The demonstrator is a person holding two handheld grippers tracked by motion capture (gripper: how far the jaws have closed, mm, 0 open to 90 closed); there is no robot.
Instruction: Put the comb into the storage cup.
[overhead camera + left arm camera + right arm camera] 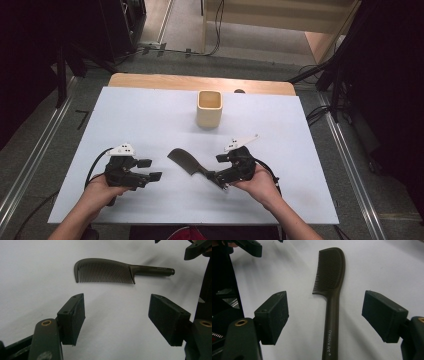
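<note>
Lab: floor rails, trailing cables

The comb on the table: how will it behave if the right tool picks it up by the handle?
The comb looks like thin, hard plastic, so probably stiff and light. It lies flat, so it should not roll. Its smooth, narrow handle might slip or pivot between the pads.

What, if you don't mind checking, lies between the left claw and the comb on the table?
Nothing: in the left gripper view, bare white table separates the open left claw from the comb.
</note>
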